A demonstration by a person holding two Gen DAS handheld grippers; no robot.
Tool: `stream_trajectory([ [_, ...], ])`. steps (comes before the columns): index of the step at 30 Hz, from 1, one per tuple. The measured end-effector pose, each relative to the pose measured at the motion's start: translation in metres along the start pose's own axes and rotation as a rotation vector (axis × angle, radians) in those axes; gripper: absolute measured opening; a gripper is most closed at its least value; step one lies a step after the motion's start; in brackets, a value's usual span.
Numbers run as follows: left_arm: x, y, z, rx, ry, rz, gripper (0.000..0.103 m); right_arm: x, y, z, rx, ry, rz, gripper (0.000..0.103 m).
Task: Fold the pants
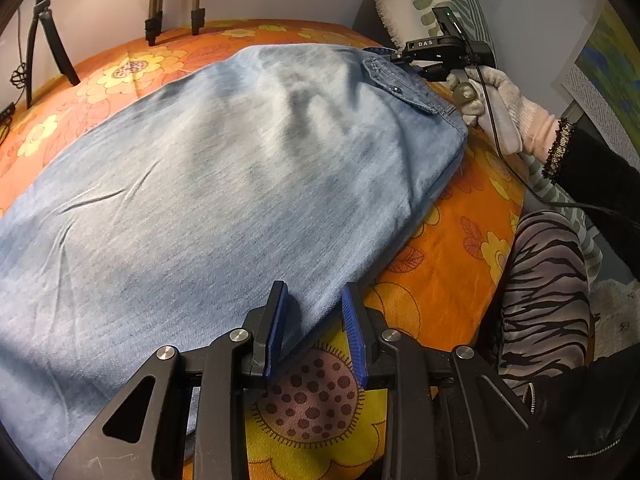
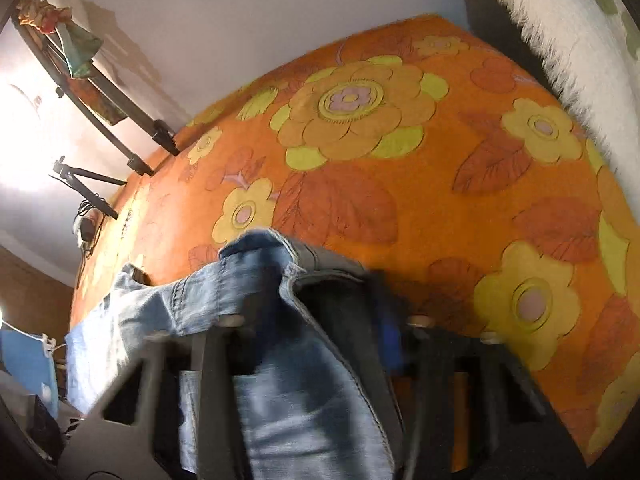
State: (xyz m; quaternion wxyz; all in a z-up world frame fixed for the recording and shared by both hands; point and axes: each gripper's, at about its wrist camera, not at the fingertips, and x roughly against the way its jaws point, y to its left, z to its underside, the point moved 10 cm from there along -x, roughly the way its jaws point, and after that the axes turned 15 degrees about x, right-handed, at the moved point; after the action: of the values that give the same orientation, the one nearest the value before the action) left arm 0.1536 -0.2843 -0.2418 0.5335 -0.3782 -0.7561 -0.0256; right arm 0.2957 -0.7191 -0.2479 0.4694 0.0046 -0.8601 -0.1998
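The left tool point(image 1: 314, 330) pinches the near edge of the pants point(image 1: 224, 184), which lie spread on the orange flowered bed point(image 1: 440, 280). At their far waistband, the right tool point(image 2: 320, 320) grips denim.

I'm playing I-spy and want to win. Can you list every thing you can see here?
jeans: one, light blue, spread on the bedspread
bedspread: one, orange with yellow flowers, under the jeans
tripod: one, black, far left by the wall
fringed blanket: one, white and green, right side
left gripper: black, blue pads, jaws around the jeans' edge
right gripper: blurred, denim between its jaws
gloved hand: one, white, holding the right gripper
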Motion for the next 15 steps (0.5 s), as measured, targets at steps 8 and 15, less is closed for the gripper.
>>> stream_trajectory([
  [8, 0.000, 0.000, 0.001, -0.008, -0.005, -0.004, 0.026, 0.059, 0.035, -0.011, 0.222, -0.072, 0.409, 0.013],
  [15, 0.001, 0.001, 0.001, -0.004, -0.001, -0.010, 0.026, 0.031, 0.018, -0.007, 0.258, 0.088, 0.512, 0.029],
])
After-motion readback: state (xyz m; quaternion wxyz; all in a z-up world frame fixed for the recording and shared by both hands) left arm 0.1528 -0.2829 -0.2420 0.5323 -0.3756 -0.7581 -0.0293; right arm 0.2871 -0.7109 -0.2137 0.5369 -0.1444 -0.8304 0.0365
